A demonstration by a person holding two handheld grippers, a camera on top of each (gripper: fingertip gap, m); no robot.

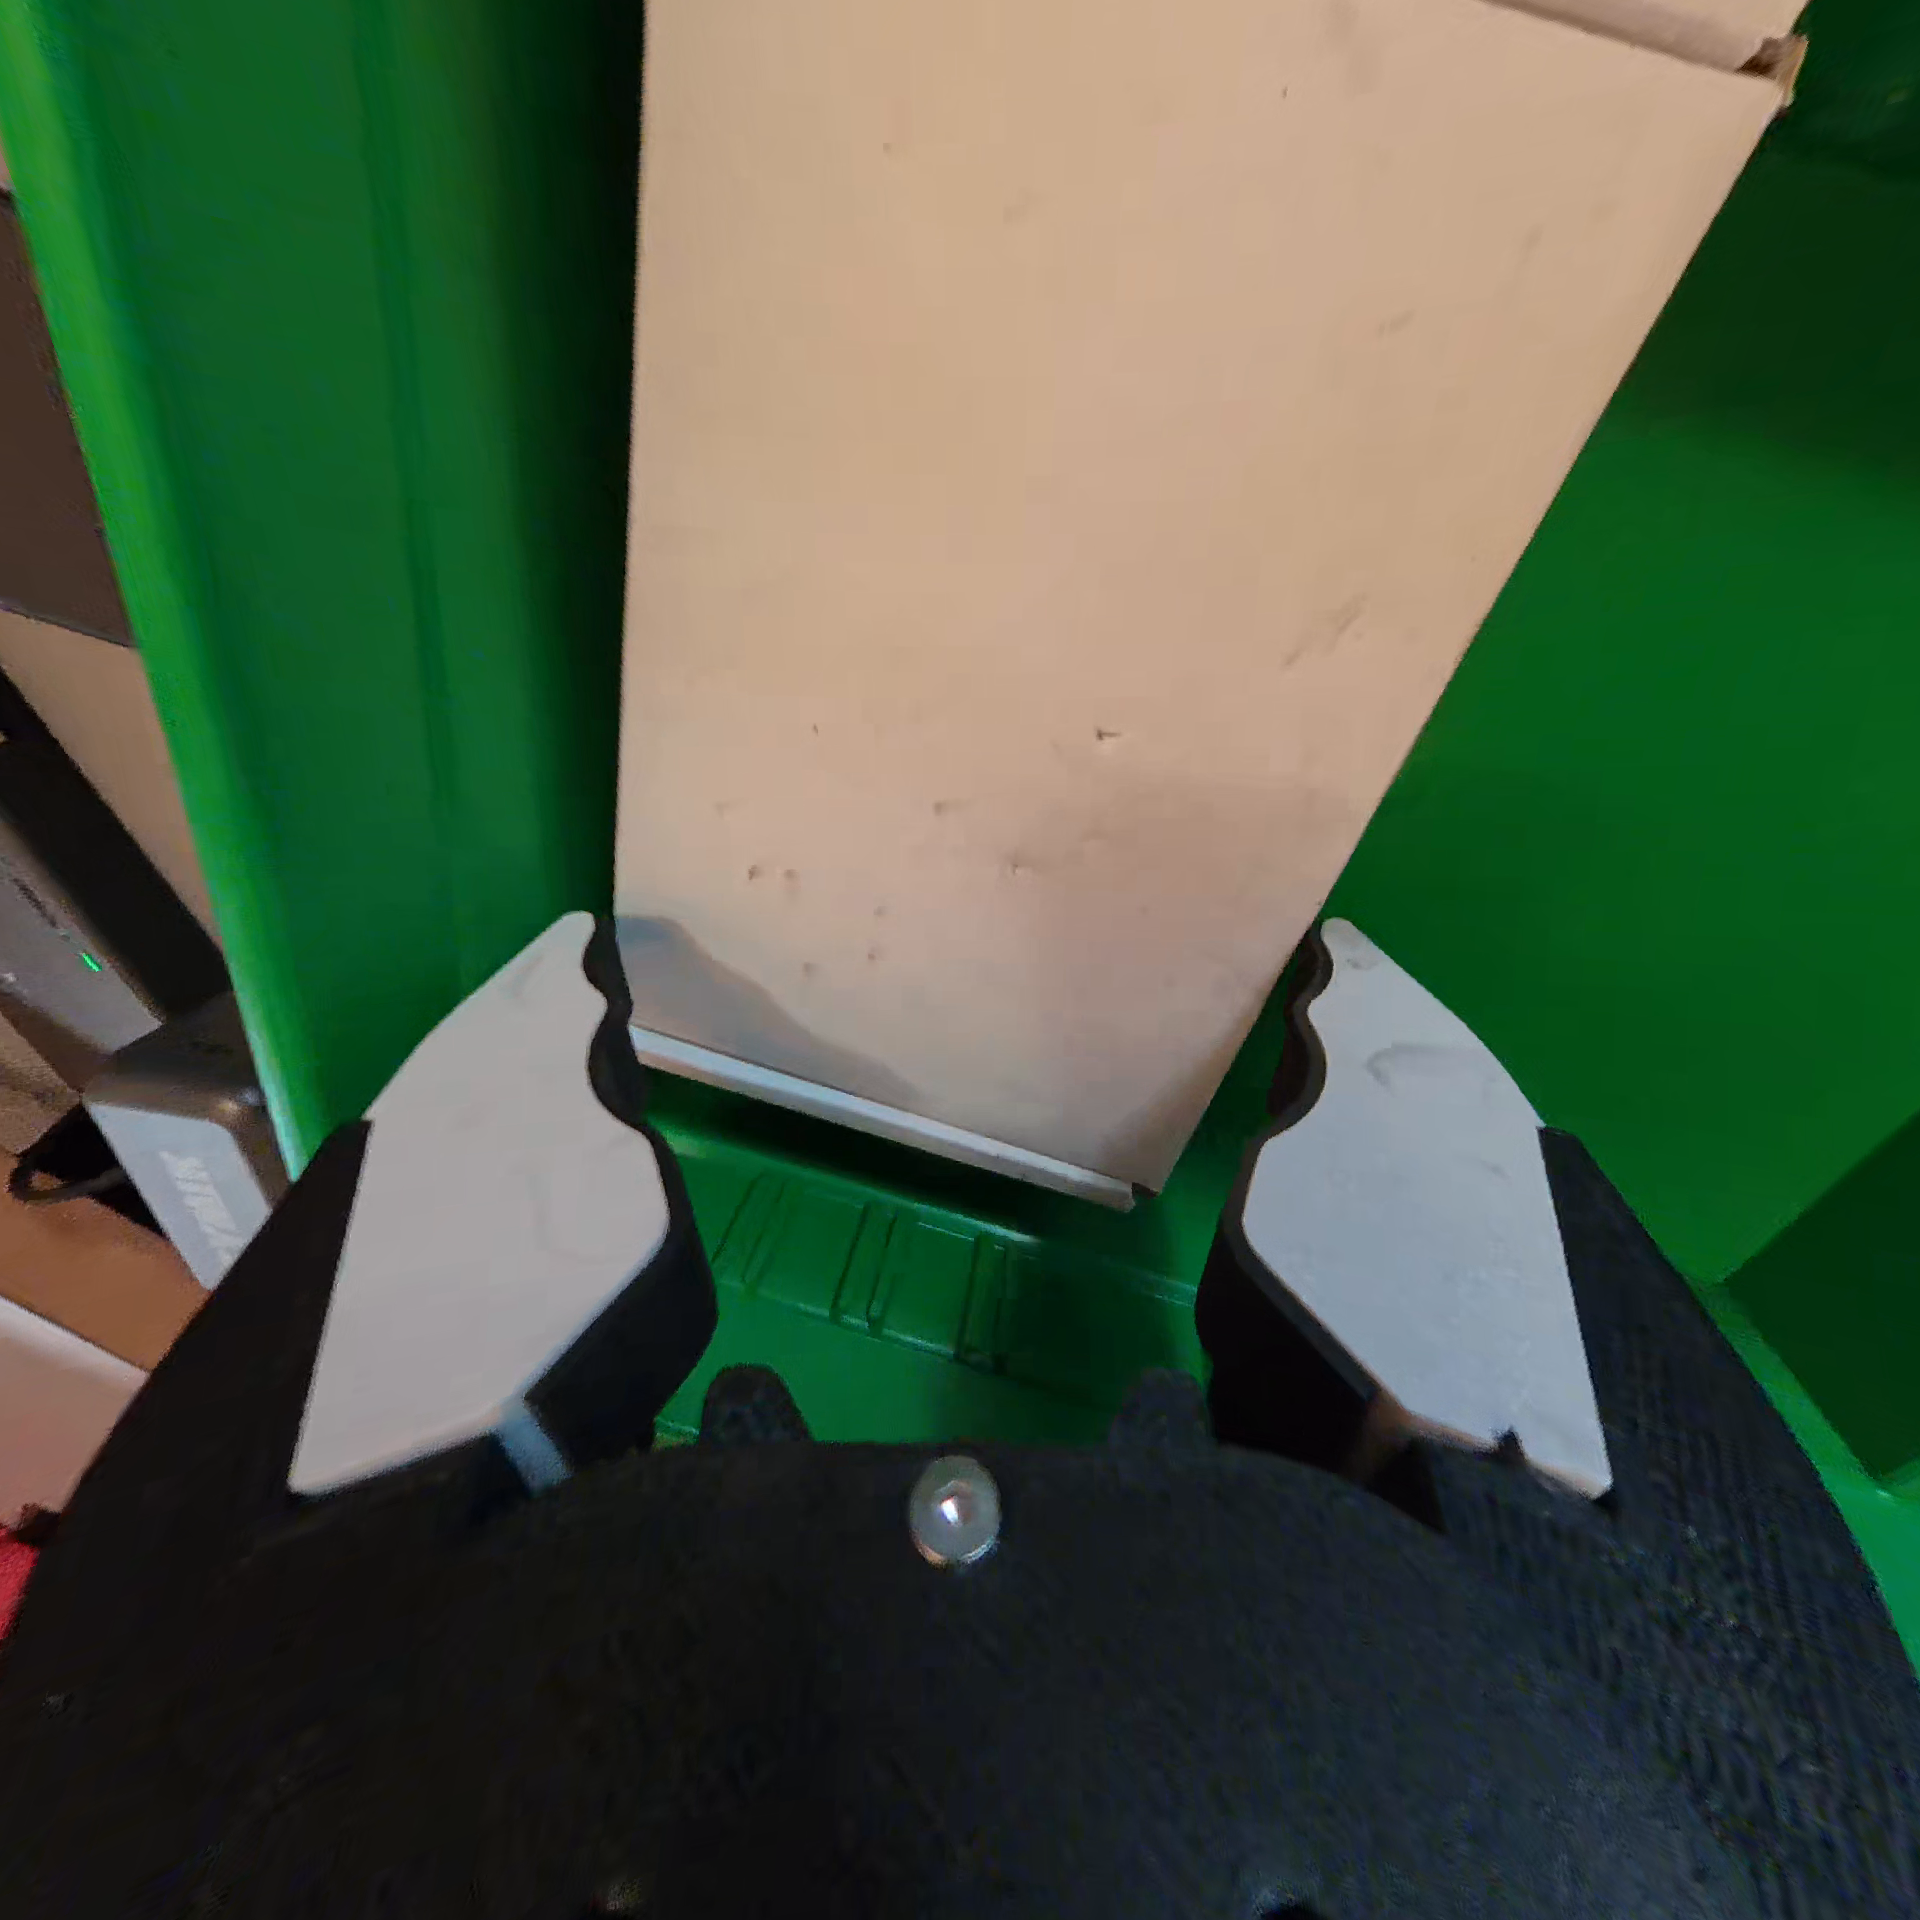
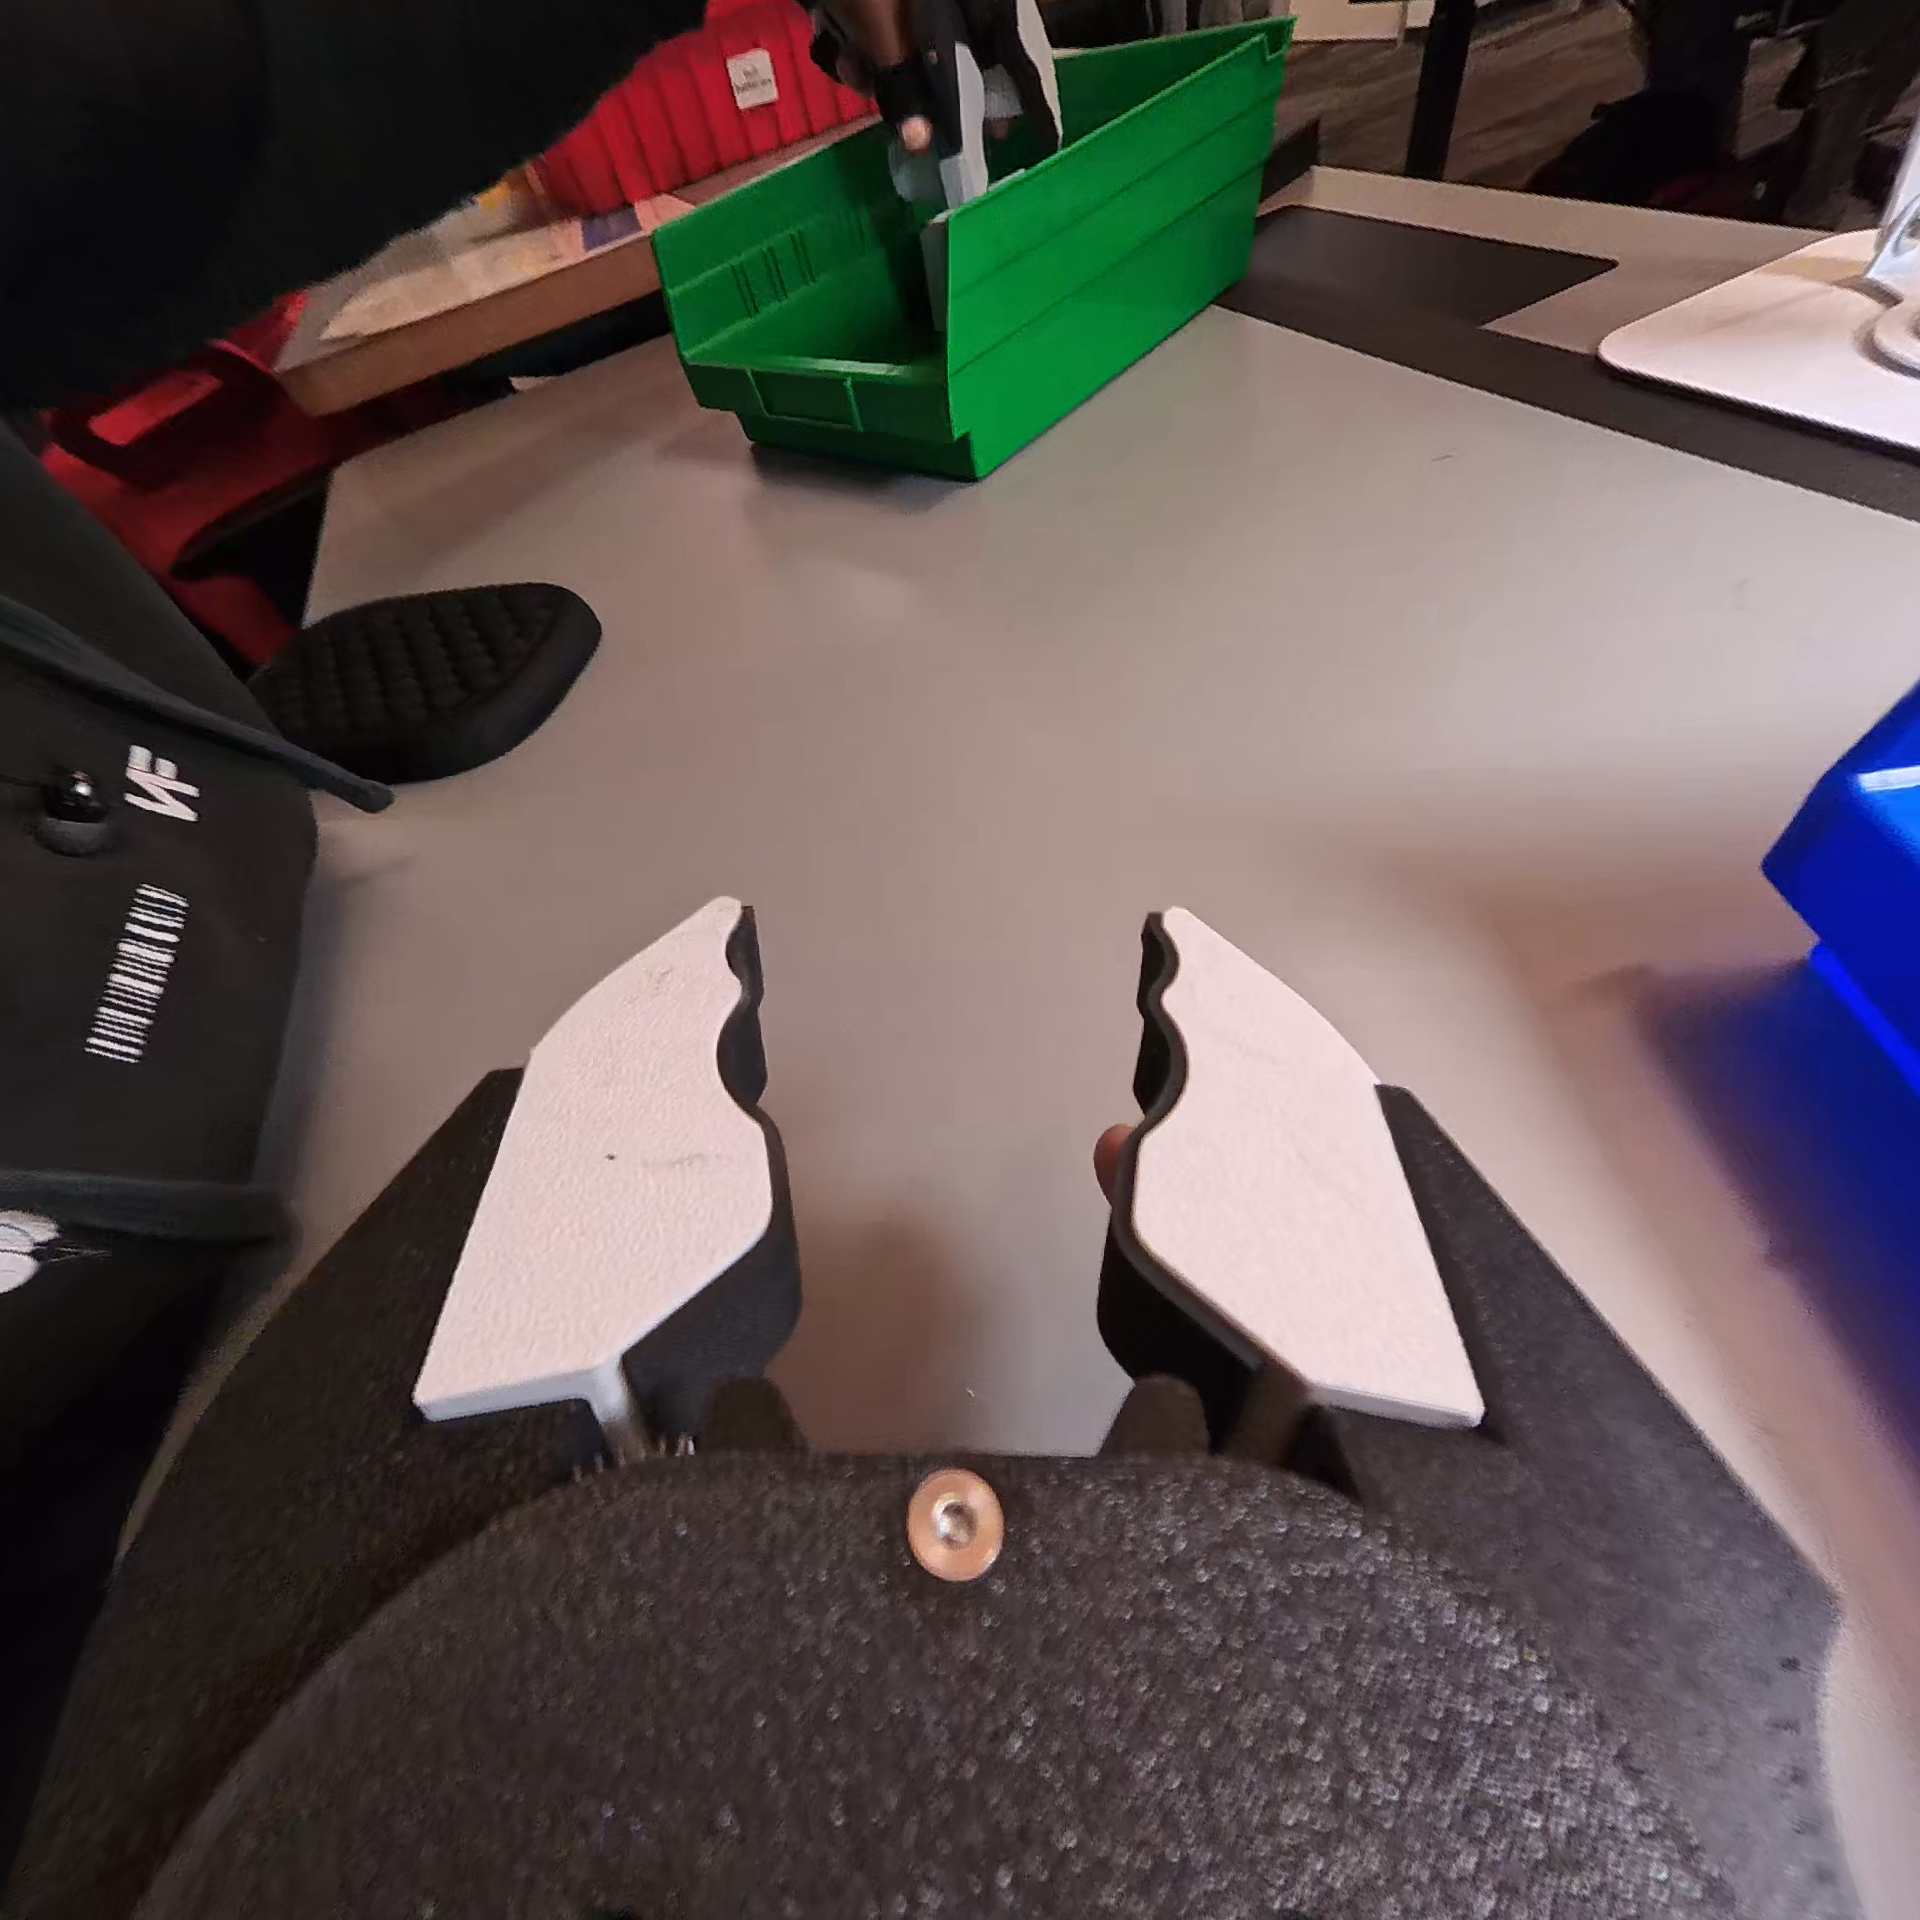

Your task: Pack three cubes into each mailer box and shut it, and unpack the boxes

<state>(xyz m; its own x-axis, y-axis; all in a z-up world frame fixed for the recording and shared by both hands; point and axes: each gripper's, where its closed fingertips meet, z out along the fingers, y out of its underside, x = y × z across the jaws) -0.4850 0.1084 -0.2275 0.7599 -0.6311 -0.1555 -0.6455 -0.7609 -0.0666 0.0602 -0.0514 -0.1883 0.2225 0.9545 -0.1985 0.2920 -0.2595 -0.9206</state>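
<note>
Nearest the right wrist camera, the right gripper (image 2: 945, 925) hangs low over the grey table (image 2: 1039, 675) with its fingers released, nothing between them and bare tabletop running ahead toward 12 o'clock. At 9 o'clock a black bag (image 2: 135, 935) crowds the table's left edge, with a black textured pad (image 2: 426, 675) lying just beyond it. At 3 o'clock the corner of a blue bin (image 2: 1860, 883) juts in, blurred. Farther off, at 12 o'clock, a green bin (image 2: 1039, 312) stands near the table's far edge, well apart from this gripper; the left gripper (image 2: 961, 114) reaches down into it.

Close in the left wrist view, the left gripper (image 1: 961, 956) has its fingers spread wide, straddling the near end of a pale mailer box (image 1: 1039, 520) that lies flat inside the green bin (image 1: 312, 520). Whether the pads press the box's side edges I cannot tell. The box's left edge runs tight along the bin wall at 10 o'clock; on its right, toward 2 o'clock, open green floor remains. No cubes can be seen.
</note>
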